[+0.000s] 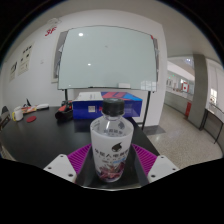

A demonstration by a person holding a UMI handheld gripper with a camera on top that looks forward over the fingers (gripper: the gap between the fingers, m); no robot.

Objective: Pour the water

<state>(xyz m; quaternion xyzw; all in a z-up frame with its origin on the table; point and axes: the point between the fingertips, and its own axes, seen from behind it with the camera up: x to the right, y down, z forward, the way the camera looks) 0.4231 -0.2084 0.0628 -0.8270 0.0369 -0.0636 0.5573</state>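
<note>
the gripper (110,172) pinches a clear water bottle (111,140) between its pink pads (82,160), pressed on both sides. the bottle stands upright, long axis vertical, dark cap (112,105) on, so pouring likely needs uncapping and a tilt. beyond lies a dark table (40,135), then a whiteboard (105,58) on the far wall.

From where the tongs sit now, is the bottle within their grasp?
Probably yes: the bottle already stands between the tongs, their pads at its label on both sides and nothing in between. Whether both pads press on it I cannot tell.
</note>
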